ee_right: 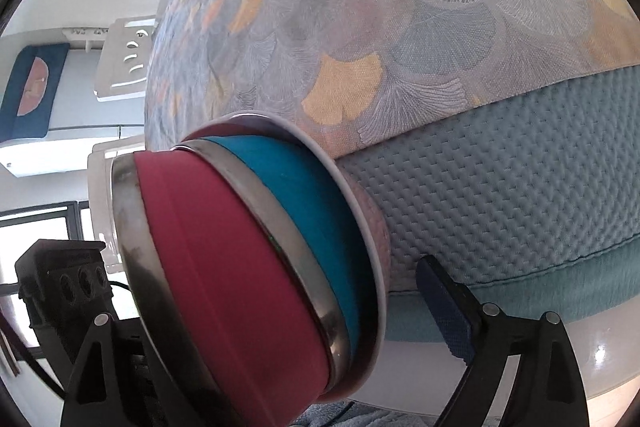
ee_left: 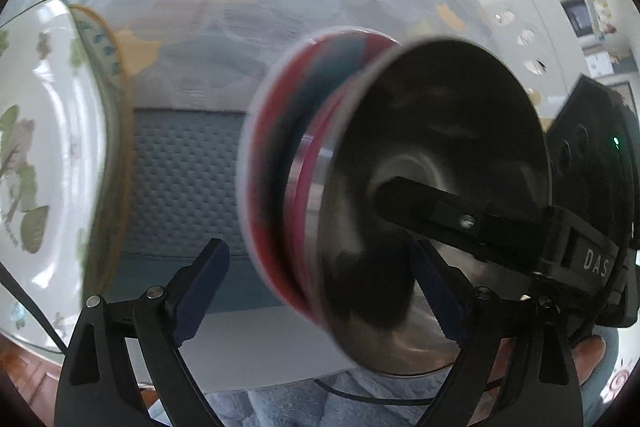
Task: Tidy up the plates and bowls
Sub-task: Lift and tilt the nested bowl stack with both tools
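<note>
The left claw is let go, with its two blue pads wide apart. A stack of bowls sits right in front of it, between the two pads. The left pad is just beside the stack and does not touch it. The right pad shows in front of the shiny inside of the top bowl. The picture is blurry there, so I cannot tell if that pad touches the bowl.

The right claw is let go too. Its right pad stands just beside the stack of bowls with a small gap. Its other finger reaches inside the top bowl, as the left camera shows.

The top bowl is pink outside and silver inside. Under it is a blue-green bowl with a silver rim. The last bowl has a white rim.

The stack seems to sit on a bumpy blue mat, just ahead of both claws. Past the mat, farther from the claws, lies a cloth with grey and yellow leaf shapes. Both cover the white desk.

Off to the left of the left claw is a white plate with green leaves. It lies on top of a plate with a blue pattern on its edge.
</note>
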